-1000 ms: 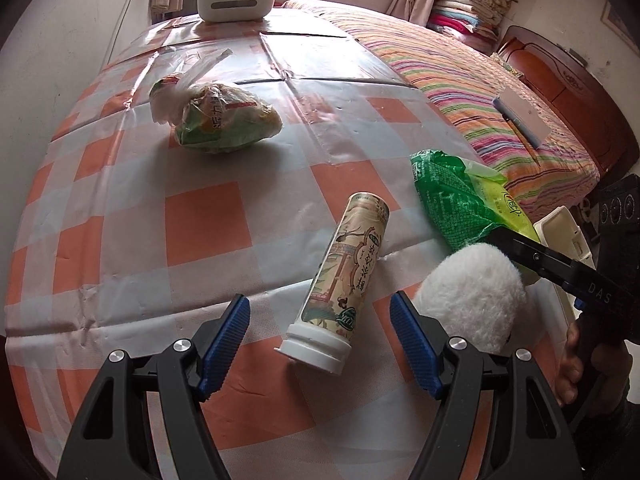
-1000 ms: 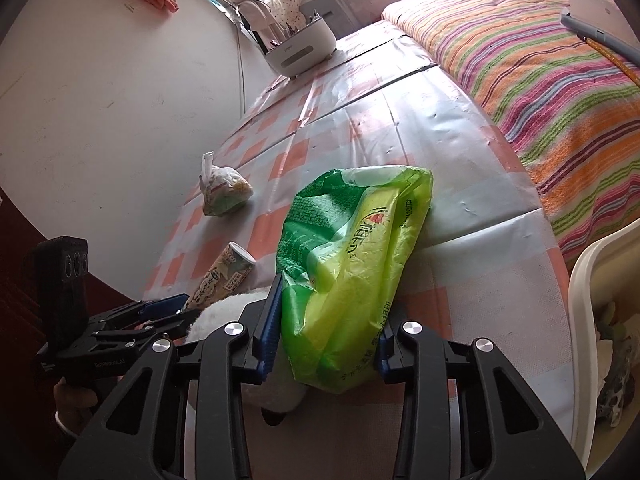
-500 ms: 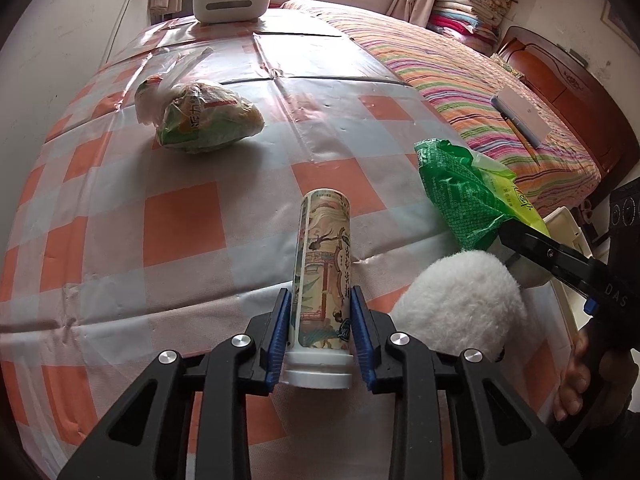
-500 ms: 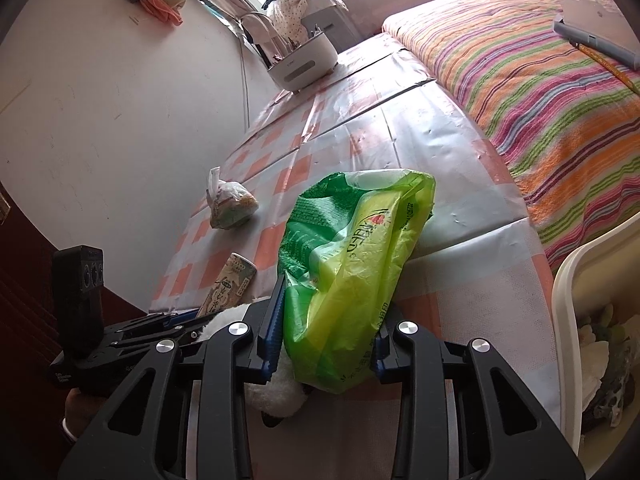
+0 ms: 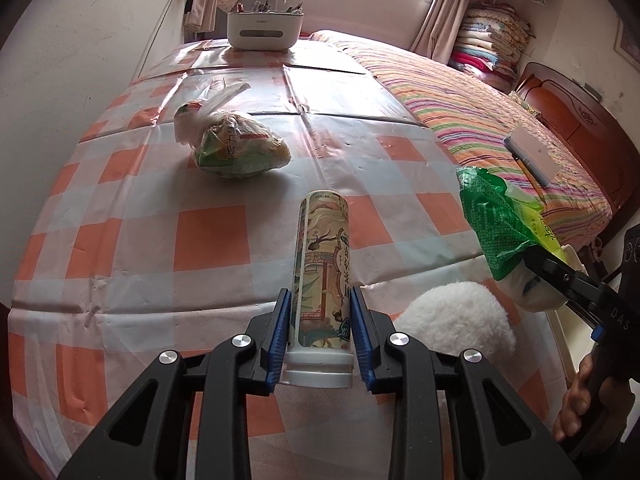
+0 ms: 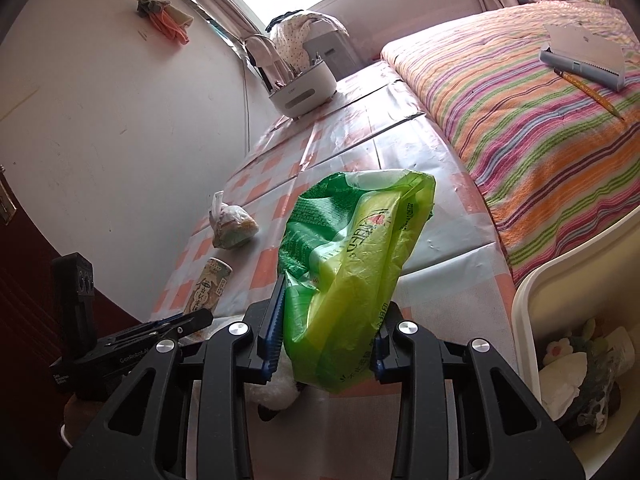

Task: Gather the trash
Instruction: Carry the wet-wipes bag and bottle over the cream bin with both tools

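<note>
My left gripper (image 5: 319,330) is shut on a printed cylindrical can (image 5: 323,276) with a white cap, held above the checked tablecloth (image 5: 212,236). My right gripper (image 6: 326,330) is shut on a green plastic bag (image 6: 352,264) and holds it off the table; the bag also shows in the left wrist view (image 5: 500,220). A tied bag of wrappers (image 5: 236,148) lies on the table farther back, and shows in the right wrist view (image 6: 232,224). A white bin (image 6: 560,320) with trash inside stands at the right below the table edge.
A white fluffy item (image 5: 456,320) sits at the table's near right corner. A white caddy (image 5: 264,32) stands at the far end. A striped bed (image 6: 540,112) with a grey box (image 6: 584,56) borders the table's right side. A wall runs along the left.
My left gripper closed on the can and lifted it. My right gripper raised the green bag a little higher, with the bin now more in view.
</note>
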`<move>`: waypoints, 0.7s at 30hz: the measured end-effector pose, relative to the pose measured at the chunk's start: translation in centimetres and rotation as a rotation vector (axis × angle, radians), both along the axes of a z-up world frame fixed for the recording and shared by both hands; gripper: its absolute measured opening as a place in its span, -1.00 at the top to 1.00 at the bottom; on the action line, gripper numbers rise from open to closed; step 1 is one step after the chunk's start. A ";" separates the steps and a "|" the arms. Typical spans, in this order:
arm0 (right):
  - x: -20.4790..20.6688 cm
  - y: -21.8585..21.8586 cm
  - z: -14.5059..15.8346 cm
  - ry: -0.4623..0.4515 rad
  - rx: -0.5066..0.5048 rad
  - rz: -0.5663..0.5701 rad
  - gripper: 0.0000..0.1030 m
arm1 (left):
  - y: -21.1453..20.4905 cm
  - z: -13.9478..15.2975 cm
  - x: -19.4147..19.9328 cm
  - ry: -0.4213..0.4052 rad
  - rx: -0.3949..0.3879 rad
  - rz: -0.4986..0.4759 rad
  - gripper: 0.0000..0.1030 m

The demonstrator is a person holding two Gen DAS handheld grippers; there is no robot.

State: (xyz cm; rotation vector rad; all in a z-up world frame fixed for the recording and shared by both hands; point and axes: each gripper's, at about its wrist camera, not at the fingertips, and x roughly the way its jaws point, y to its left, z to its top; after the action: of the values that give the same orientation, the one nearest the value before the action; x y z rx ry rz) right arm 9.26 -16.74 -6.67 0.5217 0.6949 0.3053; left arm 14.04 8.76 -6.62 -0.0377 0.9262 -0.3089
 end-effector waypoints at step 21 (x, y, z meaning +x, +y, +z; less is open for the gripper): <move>-4.0 -2.3 1.7 -0.086 -0.076 -0.063 0.38 | -3.5 4.5 -4.3 -0.151 -0.078 -0.030 0.44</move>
State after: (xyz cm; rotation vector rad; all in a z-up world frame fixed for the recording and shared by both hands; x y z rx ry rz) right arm 5.26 -19.07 -5.02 0.4542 0.6033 0.2403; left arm 9.74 5.22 -2.09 -0.0715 0.7657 -0.3709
